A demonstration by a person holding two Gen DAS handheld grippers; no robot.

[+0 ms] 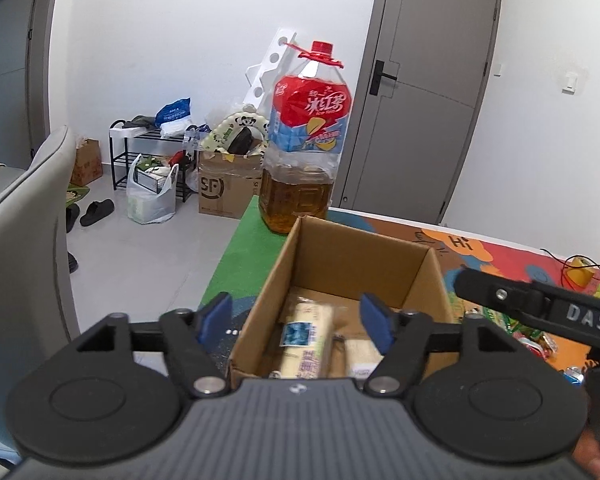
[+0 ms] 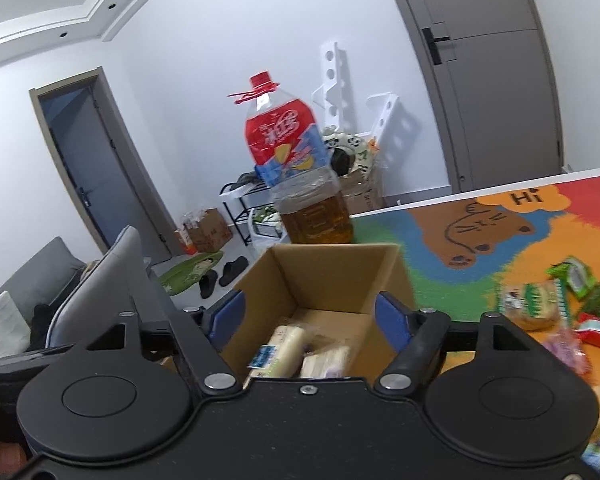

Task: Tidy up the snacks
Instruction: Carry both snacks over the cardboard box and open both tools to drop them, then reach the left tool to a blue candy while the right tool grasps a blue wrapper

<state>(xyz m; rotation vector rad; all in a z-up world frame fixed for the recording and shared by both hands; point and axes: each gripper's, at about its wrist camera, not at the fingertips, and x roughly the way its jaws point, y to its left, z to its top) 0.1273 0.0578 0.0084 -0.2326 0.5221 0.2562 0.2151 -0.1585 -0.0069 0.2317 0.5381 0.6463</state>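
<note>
Both grippers hang over the open cardboard box [image 1: 352, 264], jaws spread wide with nothing between the blue pads. Below the left gripper [image 1: 296, 322] lie pale, cream-coloured snack packs [image 1: 306, 336] in clear wrap, one bearing a blue label, flat on the box floor. To the right of the right gripper [image 2: 310, 320], green and red snack packets [image 2: 540, 304] are scattered on the colourful mat [image 2: 480, 236]

the left gripper [image 1: 296, 322] hangs over an open cardboard box [image 1: 352, 264] on the counter [image 1: 244, 256], its blue fingers [image 1: 214, 316] spread with nothing between them. pale wrapped snacks [image 1: 306, 338] lie inside. a big bottle [image 1: 304, 136] stands just behind the box.
</note>
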